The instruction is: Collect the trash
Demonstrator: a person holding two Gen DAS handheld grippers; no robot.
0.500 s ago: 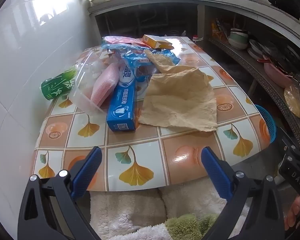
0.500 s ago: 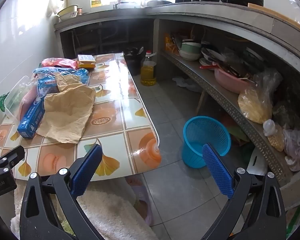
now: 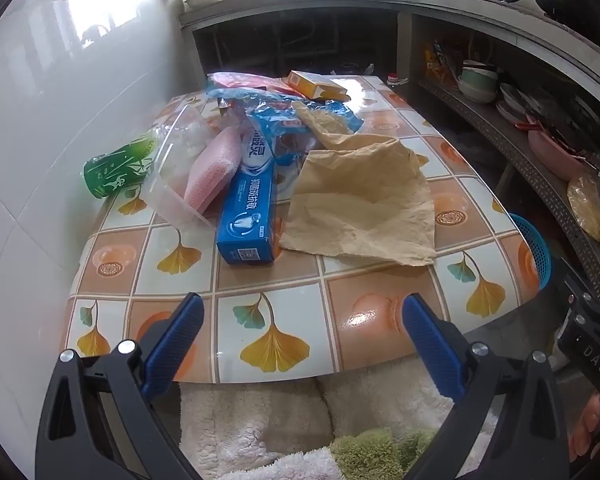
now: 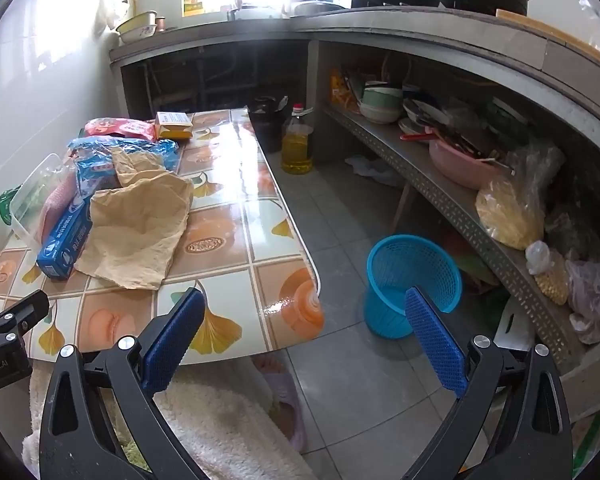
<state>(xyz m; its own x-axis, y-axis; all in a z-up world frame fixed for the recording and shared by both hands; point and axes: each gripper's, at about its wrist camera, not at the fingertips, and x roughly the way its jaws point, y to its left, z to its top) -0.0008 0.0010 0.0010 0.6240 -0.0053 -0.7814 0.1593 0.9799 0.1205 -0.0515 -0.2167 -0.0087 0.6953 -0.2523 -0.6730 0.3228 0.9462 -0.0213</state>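
A heap of trash lies on the tiled table [image 3: 284, 304]: a crumpled brown paper [image 3: 364, 204] [image 4: 140, 224], a blue toothpaste box [image 3: 252, 208] [image 4: 64, 240], a green cup [image 3: 116, 168] on its side, a clear plastic tub [image 3: 176, 184] with a pink pad, blue wrappers [image 3: 300, 112] and a yellow box [image 3: 316, 84] [image 4: 174, 124]. A blue mesh basket [image 4: 412, 280] stands on the floor right of the table. My left gripper [image 3: 302, 336] hangs open over the table's near edge, empty. My right gripper [image 4: 304, 336] is open and empty near the table's right corner.
A concrete counter with pots runs along the back and right. Its lower shelf [image 4: 452, 200] holds bowls, a pink basin and bags. An oil bottle [image 4: 297, 140] stands on the floor beyond the table. A fluffy white garment [image 3: 260, 424] lies below the grippers.
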